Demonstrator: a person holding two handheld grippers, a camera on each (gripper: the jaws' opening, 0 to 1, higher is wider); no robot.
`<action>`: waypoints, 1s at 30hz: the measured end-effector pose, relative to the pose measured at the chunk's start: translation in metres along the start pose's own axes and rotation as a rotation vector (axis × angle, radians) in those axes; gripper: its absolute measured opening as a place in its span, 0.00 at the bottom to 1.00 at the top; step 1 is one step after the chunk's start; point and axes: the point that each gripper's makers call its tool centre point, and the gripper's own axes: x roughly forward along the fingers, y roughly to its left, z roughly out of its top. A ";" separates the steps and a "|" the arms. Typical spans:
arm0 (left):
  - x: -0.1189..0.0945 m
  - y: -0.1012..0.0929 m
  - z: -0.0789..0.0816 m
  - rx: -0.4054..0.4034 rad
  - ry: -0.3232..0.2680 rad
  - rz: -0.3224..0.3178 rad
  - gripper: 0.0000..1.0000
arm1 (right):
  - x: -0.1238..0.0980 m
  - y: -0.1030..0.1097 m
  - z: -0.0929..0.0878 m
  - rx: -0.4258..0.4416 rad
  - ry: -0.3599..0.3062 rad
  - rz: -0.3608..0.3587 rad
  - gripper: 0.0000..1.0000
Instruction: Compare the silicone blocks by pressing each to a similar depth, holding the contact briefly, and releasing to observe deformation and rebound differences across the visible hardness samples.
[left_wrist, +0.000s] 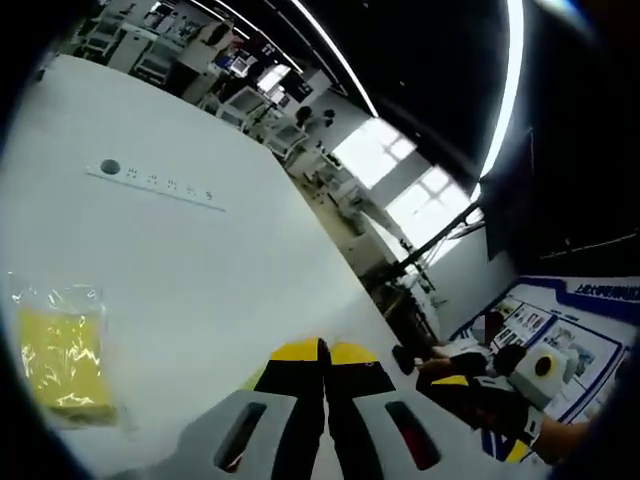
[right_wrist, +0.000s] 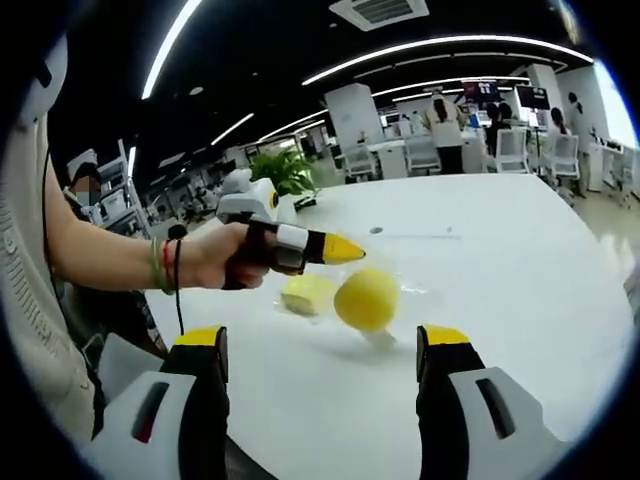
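Left gripper (left_wrist: 324, 352): jaws pressed together, yellow tips touching, holding nothing, hovering over the white desk (left_wrist: 200, 260).
Right gripper (right_wrist: 322, 345): jaws standing wide apart, nothing between them.
Silicone blocks: two yellow pieces, a squarish block (right_wrist: 307, 294) and a rounder block (right_wrist: 367, 298), are lying side by side on the desk beyond the right gripper's tips, just under the left gripper's yellow tip.
Bagged yellow sample (left_wrist: 62, 360): lying on the desk, left of the left gripper's jaws.
Hand (right_wrist: 215, 257): gripping the left gripper's handle.

Two yellow silicone blocks (right_wrist: 345, 297) (in clear plastic bags) lying side by side, touching, on the white table (right_wrist: 520, 250).
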 end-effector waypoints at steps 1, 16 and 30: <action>0.001 0.002 0.001 -0.007 -0.003 0.003 0.00 | 0.000 -0.002 0.000 0.002 -0.001 -0.002 0.72; 0.017 0.070 0.026 -0.176 -0.102 0.106 0.00 | 0.007 -0.017 -0.009 0.007 0.045 -0.008 0.72; 0.035 0.131 0.014 -0.230 -0.053 0.231 0.00 | 0.016 -0.027 -0.018 0.036 0.080 -0.009 0.71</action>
